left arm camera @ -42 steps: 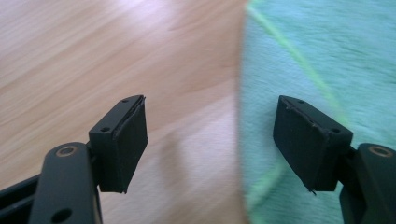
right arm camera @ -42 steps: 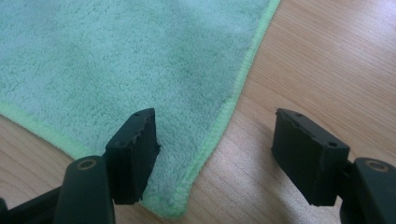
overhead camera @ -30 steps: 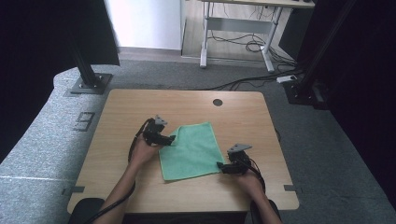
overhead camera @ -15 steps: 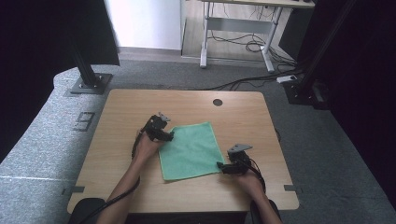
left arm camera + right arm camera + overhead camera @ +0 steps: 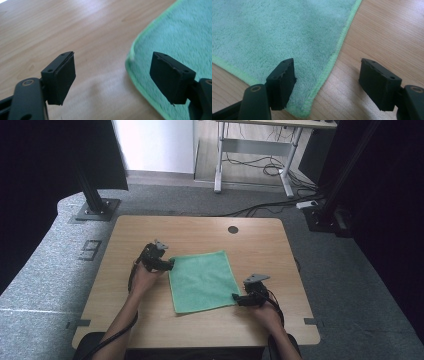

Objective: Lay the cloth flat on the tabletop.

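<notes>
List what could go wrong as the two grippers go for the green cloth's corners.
The left gripper stands open with the green cloth corner under only one jaw, so closing might pinch bare table. The right gripper straddles the near corner's hem; the cloth lies flat, so the pads may slide over it, or bunch it.

Left hand-held gripper moved along table to green cloth's far-left corner.

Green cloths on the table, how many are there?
1. The green cloth lies flat mid-table, between the left claw at its far-left corner and the right claw at its near-right corner.
</notes>
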The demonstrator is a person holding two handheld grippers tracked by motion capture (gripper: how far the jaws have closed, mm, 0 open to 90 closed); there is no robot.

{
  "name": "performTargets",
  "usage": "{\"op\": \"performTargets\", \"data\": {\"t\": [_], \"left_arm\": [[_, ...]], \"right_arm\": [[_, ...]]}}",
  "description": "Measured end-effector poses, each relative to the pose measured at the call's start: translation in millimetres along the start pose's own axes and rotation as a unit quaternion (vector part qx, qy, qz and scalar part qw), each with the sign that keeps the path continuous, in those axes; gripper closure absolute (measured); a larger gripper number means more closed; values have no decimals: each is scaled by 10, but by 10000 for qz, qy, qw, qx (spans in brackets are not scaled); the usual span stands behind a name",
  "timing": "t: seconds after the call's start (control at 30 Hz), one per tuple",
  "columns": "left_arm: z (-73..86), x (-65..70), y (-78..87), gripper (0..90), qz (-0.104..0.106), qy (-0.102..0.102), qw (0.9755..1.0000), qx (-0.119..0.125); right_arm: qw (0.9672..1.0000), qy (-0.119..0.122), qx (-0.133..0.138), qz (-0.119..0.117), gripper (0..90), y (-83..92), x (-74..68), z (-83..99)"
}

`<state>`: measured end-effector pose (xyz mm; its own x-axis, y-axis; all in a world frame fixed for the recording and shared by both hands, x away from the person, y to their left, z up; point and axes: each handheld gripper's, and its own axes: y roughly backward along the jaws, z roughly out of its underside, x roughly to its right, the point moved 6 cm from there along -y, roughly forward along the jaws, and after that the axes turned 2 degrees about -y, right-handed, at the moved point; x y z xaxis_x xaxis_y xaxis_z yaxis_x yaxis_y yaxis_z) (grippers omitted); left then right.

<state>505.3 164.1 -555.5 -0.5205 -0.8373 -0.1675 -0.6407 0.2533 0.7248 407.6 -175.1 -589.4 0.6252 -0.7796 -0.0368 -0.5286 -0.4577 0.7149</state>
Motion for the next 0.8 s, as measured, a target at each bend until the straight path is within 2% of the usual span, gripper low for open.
{"op": "performTargets", "data": {"t": [0.1, 0.13, 0.23, 0.27, 0.3, 0.4, 0.43, 0.47, 0.57, 0.67, 0.77, 0.8], "left_arm": [[49, -20, 6, 205, -6, 72, 10000, 46], [54, -87, -32, 204, -99, 174, 9998, 14], [40, -135, -91, 205, -131, 291, 9995, 25], [36, -171, -165, 205, -291, 278, 9992, -63], [36, -171, -165, 205, -291, 278, 9992, -63], [87, -210, -323, 205, -416, 330, 9983, -242], [87, -210, -323, 202, -416, 330, 9983, -242], [101, -221, -343, 212, -284, 507, 9982, -145], [106, -229, -345, 210, -233, 583, 9979, -135], [82, -211, -295, 197, -302, 439, 9985, -132], [18, -146, -148, 192, -165, 390, 9991, 94], [4, -114, -98, 162, -96, 374, 9992, 133]], "right_arm": [[10000, 9, -15, 4, 281, -2, 2, -4], [10000, -10, -23, 11, 274, -6, 0, -8], [10000, -10, -23, 12, 274, -7, 0, -8], [10000, -6, -6, 9, 274, -7, 1, -6], [10000, -6, -6, 9, 274, -7, 1, -6], [10000, 6, 2, -1, 272, -7, 3, -3], [10000, 6, 2, -1, 272, -7, 3, -3], [10000, 16, 7, -12, 268, -6, 2, -1], [10000, 19, 7, -16, 267, -6, 3, -1], [10000, -1, -48, 3, 261, -5, 2, -7], [9999, -57, -148, -52, 237, -4, 8, -29], [9999, -105, -101, -17, 224, -6, 41, -80]]}}
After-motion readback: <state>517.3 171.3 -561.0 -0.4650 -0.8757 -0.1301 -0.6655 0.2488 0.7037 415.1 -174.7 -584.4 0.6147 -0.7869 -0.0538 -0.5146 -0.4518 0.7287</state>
